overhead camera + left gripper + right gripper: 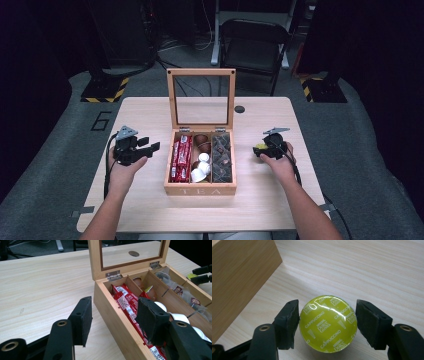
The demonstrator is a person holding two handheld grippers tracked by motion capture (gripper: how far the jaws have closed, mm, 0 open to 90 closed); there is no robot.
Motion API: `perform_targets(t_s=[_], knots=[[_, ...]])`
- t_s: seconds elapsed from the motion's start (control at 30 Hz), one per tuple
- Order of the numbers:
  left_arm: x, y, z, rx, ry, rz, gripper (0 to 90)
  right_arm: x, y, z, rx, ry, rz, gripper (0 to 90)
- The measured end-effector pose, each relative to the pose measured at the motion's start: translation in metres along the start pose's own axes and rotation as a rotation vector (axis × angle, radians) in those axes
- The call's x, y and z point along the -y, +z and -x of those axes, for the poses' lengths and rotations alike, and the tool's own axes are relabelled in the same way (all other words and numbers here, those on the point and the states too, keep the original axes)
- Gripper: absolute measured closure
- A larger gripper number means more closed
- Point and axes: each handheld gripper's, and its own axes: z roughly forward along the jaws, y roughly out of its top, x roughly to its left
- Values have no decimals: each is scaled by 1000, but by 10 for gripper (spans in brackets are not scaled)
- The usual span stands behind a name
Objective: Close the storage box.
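High view, capsule: the green capsule [260, 147] sits at the right gripper [263, 149] on the table [145, 115], to the right of the open tea box [200, 189], apart from it.
High view, nearer hand: the right hand [281, 165] is at the capsule; the left gripper [150, 148] hovers on the far side of the box, well apart from it.
High view, room: pale wooden tabletop, grey floor, a folding chair [254, 40] behind, dark surroundings.
Left gripper view, jaws: spread with nothing between them, one pad over the box's left compartment of red sachets [127, 303].
Left gripper view, box: lid [130, 255] upright, white pods [178, 316] in the middle compartment, clear bags [185, 293] in the far one.
Right gripper view, jaws: they bracket the capsule [328, 323]; the left pad seems to touch its rim, the right pad stands just off it, so no pinch.
Right gripper view, axis: the capsule rests on the wood, its round foil top facing the camera; the box wall [239, 277] rises at upper left.
Coming move, judged: the capsule lies dead between the pads; a straight pull back should clear it.
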Motion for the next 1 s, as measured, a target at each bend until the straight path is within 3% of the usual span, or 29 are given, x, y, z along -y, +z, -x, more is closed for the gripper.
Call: perform_targets(t_s=[0.33,0.57,0.63,0.7,0.83,1.0], knots=[[0,0,0,1,0,0,462,-13,-10,1,-16,16,44,331],[0,1,0,1,1,1,462,-29,-21,-3,-25,-2,66,341],[0,1,0,1,2,0,462,-38,-26,-8,-28,-26,82,367],[0,1,0,2,2,-2,462,-42,-28,-10,-40,-17,80,367],[0,1,0,2,1,-1,462,-56,-34,-22,-61,-71,102,378],[0,0,0,3,3,0,462,-63,-35,-31,-66,-76,104,383]])
